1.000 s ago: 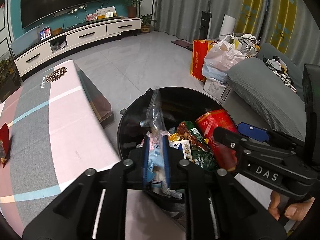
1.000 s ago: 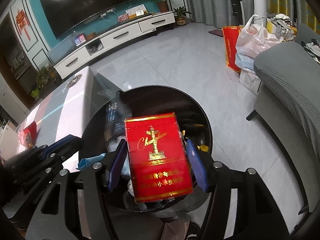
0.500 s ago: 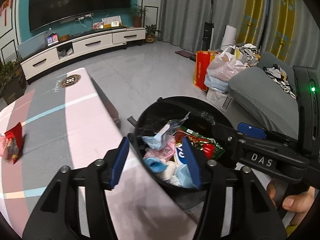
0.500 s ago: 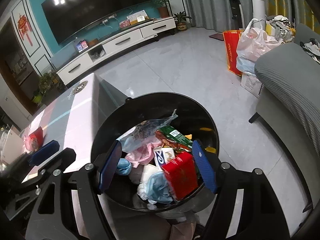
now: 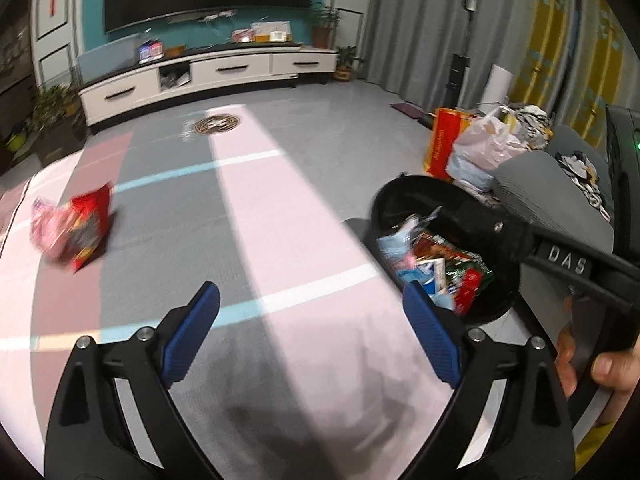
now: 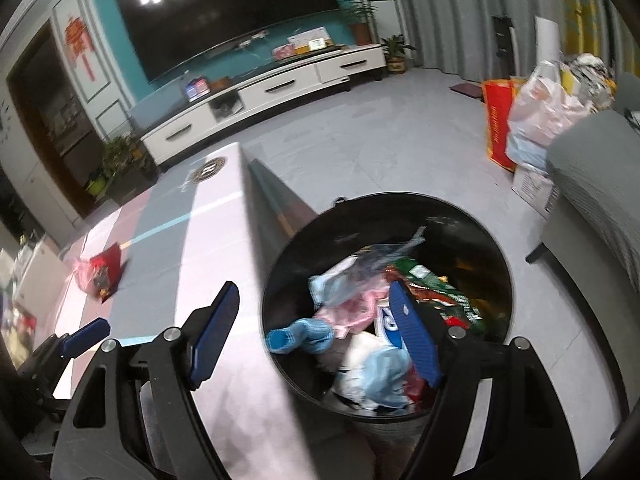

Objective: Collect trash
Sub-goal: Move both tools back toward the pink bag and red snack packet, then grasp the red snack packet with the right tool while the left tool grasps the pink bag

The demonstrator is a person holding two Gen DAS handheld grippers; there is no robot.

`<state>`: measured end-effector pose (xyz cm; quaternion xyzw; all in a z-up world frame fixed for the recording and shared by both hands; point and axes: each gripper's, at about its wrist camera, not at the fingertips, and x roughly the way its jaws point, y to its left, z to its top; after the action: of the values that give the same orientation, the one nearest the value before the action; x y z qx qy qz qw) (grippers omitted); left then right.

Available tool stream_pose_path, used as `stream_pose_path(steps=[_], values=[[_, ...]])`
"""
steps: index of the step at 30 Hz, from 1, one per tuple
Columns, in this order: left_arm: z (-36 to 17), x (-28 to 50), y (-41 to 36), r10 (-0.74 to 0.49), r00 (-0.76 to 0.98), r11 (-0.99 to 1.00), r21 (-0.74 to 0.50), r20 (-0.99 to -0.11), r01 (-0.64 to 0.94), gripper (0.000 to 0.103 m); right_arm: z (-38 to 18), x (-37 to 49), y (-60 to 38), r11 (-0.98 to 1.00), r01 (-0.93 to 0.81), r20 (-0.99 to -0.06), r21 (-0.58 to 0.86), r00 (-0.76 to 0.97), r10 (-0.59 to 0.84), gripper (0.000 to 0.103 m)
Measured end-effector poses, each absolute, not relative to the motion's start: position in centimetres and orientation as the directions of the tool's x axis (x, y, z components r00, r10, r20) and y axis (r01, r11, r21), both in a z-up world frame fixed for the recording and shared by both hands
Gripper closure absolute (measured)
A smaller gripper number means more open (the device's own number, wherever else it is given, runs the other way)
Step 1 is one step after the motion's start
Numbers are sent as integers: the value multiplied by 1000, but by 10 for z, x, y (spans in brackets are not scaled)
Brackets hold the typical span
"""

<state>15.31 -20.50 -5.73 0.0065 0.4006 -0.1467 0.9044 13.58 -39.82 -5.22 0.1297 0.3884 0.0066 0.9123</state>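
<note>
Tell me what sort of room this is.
Most likely a home living room: a large dark wall-mounted television above a long white media cabinet, a grey fabric sofa, and potted green houseplants on the floor.

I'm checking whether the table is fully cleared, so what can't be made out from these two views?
- Red snack wrapper and the pink bag beside it, left wrist view: motion blur hides any print and whether more scraps lie under them.
- Table, near edge: cut off behind the left gripper.
- Bin, right wrist view: lower layers buried under the top trash; the right gripper covers part.
- Table's left end: cropped by the fisheye rim.
</note>
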Motion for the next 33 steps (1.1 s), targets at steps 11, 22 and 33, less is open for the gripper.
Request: stream_pose_path(steps=[11, 22, 33], values=[[-75, 124, -61, -149, 681, 984, -175, -717, 32, 10, -49, 139, -295, 966, -189, -681, 174, 686, 257, 27], [-64, 133, 63, 35, 748, 927, -259, -662, -272, 10, -69, 163, -205, 898, -295, -705, 328, 556, 440, 27], [-73, 159, 97, -24, 751, 882, -368, -660, -295, 10, -78, 239, -137, 867, -222, -709, 445, 505, 493, 39]])
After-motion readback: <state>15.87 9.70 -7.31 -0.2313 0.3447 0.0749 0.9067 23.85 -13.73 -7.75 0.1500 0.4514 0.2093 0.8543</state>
